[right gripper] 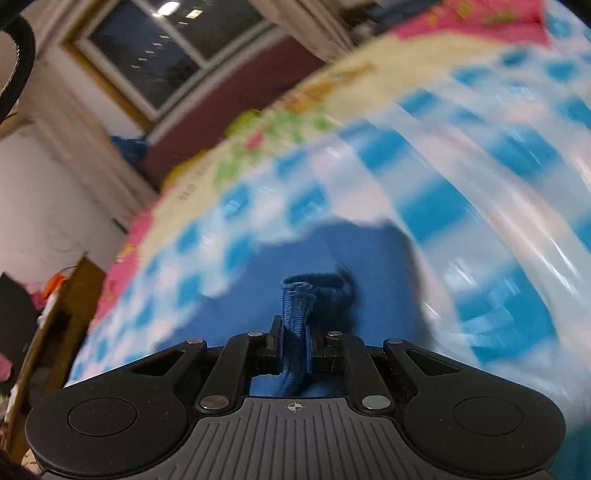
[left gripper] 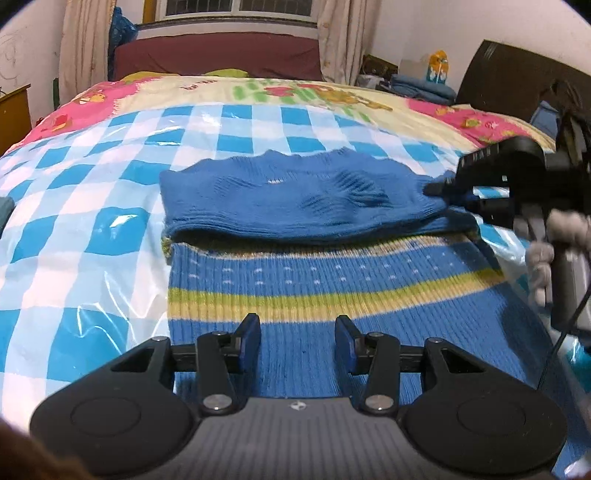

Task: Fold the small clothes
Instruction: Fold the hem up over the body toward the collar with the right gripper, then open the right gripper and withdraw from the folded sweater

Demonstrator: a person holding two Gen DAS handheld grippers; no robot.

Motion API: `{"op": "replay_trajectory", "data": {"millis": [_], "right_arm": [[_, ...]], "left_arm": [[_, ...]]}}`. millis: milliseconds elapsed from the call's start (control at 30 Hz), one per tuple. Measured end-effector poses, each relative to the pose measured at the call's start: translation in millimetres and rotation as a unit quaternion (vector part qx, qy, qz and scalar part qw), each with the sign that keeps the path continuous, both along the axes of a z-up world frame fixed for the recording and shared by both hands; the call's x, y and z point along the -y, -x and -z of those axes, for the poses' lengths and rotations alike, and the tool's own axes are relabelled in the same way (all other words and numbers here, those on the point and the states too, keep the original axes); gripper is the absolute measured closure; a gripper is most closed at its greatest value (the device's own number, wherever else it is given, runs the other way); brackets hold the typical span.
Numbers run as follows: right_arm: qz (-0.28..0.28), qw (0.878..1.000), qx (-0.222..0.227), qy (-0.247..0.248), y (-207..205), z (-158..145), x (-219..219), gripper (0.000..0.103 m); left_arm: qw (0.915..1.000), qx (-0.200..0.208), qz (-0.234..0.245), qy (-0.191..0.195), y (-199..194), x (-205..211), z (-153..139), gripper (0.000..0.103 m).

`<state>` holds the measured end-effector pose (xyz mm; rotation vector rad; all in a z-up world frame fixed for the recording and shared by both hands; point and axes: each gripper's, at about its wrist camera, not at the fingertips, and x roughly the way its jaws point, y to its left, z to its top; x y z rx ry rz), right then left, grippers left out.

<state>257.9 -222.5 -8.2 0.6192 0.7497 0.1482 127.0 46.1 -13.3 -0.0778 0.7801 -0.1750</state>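
My right hand-held gripper (right gripper: 294, 345) is clamped on the blue striped knitted sweater (left gripper: 332, 295) at its right edge, while my left hand-held gripper (left gripper: 297, 341) hovers apart over its near hem.

A lived-in home bedroom

The work lay on a wide bed (left gripper: 92, 177) under a glossy blue-and-white checked plastic sheet (left gripper: 74, 206), spread over a cartoon-printed pink and cream quilt (left gripper: 207, 88). A dark maroon upholstered headboard (left gripper: 218, 55) stood against the far wall beneath a barred window (left gripper: 236, 7) flanked by pale beige curtains (left gripper: 85, 44). A yellowish wooden cabinet (left gripper: 14, 110) stood at the left, and folded blue fabric (left gripper: 421, 86) was stacked near a dark wooden board (left gripper: 517, 77) at the right.
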Motion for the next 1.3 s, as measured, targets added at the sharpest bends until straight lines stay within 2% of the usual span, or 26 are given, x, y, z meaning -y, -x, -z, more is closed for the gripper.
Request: {"op": "replay_trajectory", "data": {"millis": [133,233,467,600,767,867,1033,1200,1300], "right_arm": [[0.006,1.000,-0.001,0.001,0.8,3.5,7.3,0.093],[0.008,1.000,0.005,0.002,-1.0,-3.1,9.6,0.088],[-0.001,0.999,0.009,0.033,12.3,-12.6,13.3,0.086],[-0.015,0.999,-0.003,0.030,3.8,-10.5,11.8,0.072],[-0.016,0.999,-0.003,0.040,3.8,-8.8,7.5,0.073],[-0.013,0.998,-0.009,0.060,5.7,-6.6,7.3,0.079],[-0.011,0.997,-0.016,0.071,5.5,-3.6,9.5,0.082],[-0.012,0.995,-0.020,0.093,5.6,-4.8,7.9,0.082],[-0.010,0.994,-0.017,0.108,8.9,-9.7,7.2,0.082]], "left_arm": [[0.9999,0.002,0.004,-0.014,-2.2,2.1,-2.3,0.055],[0.9997,0.017,-0.002,-0.017,-9.1,-1.4,-11.0,0.055],[0.9987,0.032,-0.028,-0.028,-44.5,-15.1,-21.3,0.051],[0.9983,0.028,-0.041,-0.029,-60.9,-20.2,-20.8,0.051],[0.9972,0.028,-0.045,-0.052,-76.9,-18.4,-16.7,0.051],[0.9968,0.024,-0.056,-0.053,-86.0,-20.3,-12.8,0.051],[0.9966,0.005,-0.062,-0.054,-97.3,-23.5,-2.6,0.050],[0.9960,0.002,-0.051,-0.074,-92.4,-22.0,-2.1,0.048],[0.9960,0.003,-0.053,-0.072,-87.8,-25.9,-7.5,0.048]]}}
